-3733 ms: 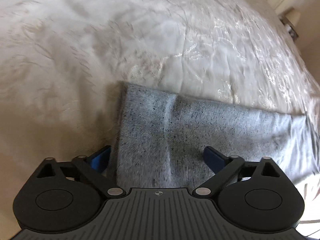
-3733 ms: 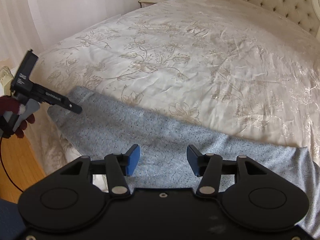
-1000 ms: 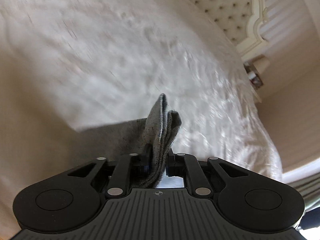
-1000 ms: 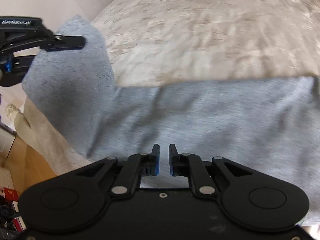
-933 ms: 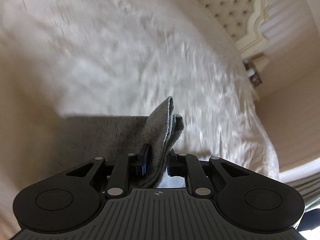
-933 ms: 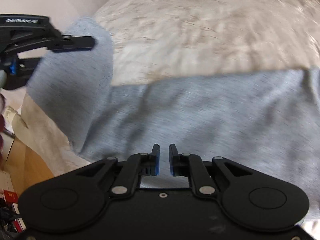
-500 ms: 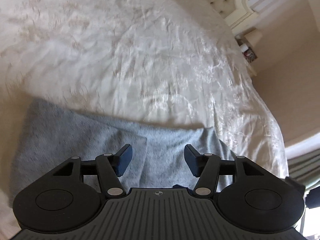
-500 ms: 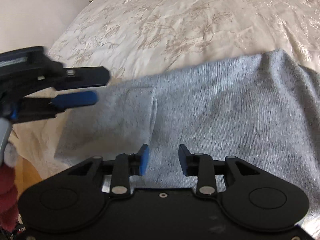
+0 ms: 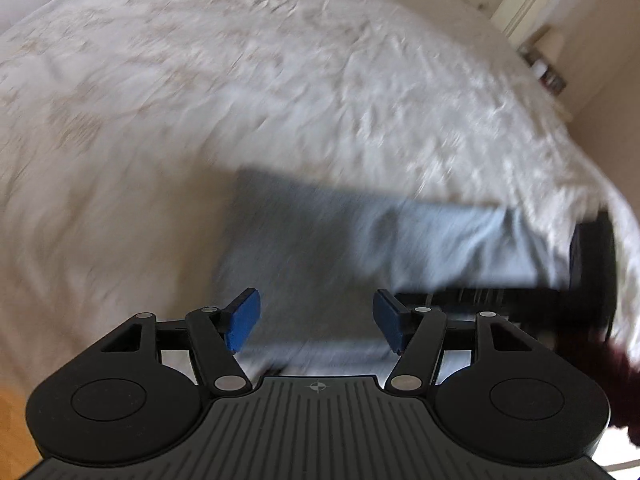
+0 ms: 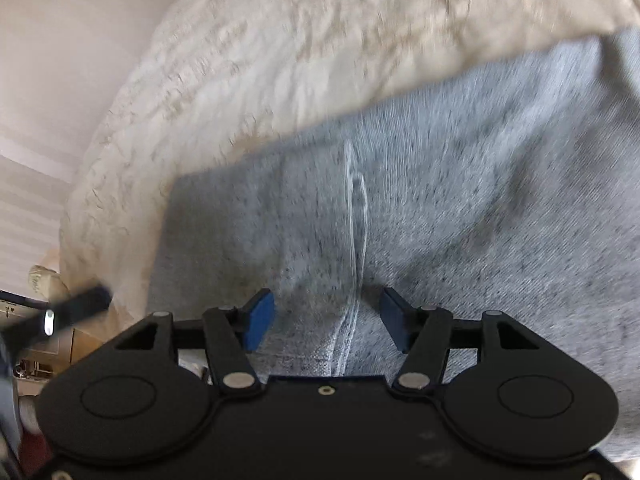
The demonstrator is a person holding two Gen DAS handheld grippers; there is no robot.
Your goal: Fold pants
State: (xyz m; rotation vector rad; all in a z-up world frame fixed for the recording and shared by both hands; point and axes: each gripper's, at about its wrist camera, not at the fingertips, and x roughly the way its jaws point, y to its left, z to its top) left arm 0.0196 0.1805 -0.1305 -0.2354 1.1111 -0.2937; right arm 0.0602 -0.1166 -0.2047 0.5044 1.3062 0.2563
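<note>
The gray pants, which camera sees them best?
The right wrist view. The gray pants fill much of that picture, and you can see the speckled cloth and a folded edge running down the middle. The left wrist view shows them too, smaller and very blurred, lying on the white bed cover.

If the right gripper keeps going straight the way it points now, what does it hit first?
Most likely the grey pants. The right gripper looks down onto the cloth lying on the bed, a raised seam line between its opening jaws, nothing pinched. How far off the cloth lies is unclear through the blur.
</note>
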